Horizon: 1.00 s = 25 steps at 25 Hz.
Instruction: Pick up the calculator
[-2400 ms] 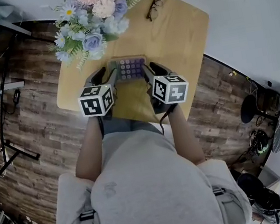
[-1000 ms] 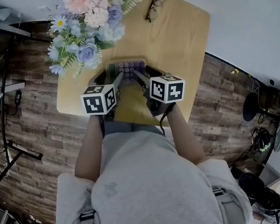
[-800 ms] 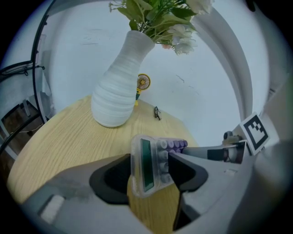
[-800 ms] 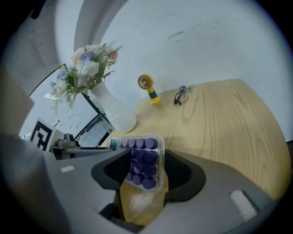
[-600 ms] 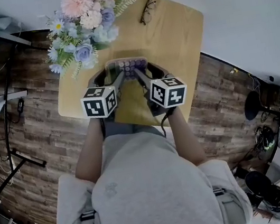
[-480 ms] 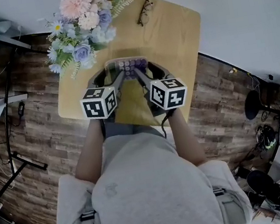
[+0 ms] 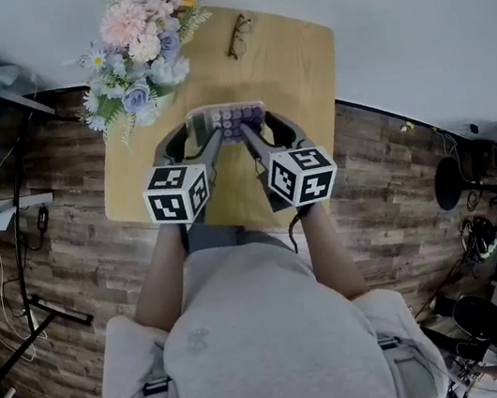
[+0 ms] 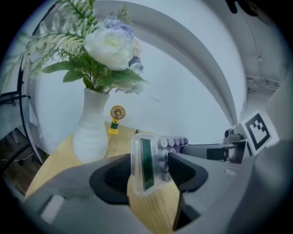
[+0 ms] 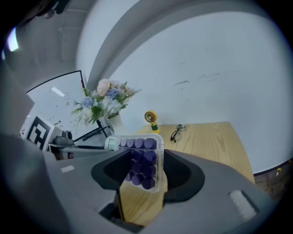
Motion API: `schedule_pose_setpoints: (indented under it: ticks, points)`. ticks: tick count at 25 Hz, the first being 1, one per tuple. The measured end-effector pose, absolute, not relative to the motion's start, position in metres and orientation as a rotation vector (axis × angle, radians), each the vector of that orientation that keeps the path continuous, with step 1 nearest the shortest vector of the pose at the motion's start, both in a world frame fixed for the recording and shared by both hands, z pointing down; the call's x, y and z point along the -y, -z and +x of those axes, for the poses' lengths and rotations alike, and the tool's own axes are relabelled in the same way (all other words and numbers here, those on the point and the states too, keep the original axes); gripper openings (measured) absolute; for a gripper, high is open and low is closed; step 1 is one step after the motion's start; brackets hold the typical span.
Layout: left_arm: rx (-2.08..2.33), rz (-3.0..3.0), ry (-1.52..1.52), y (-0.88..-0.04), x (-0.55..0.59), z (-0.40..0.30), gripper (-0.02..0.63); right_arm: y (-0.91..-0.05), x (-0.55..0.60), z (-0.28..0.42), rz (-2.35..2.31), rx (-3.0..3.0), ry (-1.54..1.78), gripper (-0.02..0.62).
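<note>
Left hand-held gripper (image 7: 197, 134), right hand-held gripper (image 7: 257, 123) each clamp calculator (image 7: 227, 118) edge, above table (image 7: 302, 69).

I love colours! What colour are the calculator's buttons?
Purple; the buttons of the calculator show best in the right gripper view.

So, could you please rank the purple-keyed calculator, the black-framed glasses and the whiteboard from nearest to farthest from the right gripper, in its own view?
1. Purple-keyed calculator, held by the right gripper.
2. Black-framed glasses, on the wooden table, ahead and right.
3. Whiteboard, beyond the table, behind the flowers, left.
</note>
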<state>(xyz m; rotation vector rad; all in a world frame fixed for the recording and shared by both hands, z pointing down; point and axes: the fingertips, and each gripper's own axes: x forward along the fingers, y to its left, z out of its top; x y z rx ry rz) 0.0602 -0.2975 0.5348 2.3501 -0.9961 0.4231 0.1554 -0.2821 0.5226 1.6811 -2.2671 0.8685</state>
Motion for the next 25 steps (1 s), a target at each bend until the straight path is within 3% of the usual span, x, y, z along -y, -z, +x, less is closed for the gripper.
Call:
schedule_pose_setpoints:
  ticks: [25]
  points:
    - [0.984, 2.675, -0.202, -0.413, 0.268, 0.090, 0.258, -0.399, 0.239, 0.181, 1.929, 2.357, -0.431, 0.221]
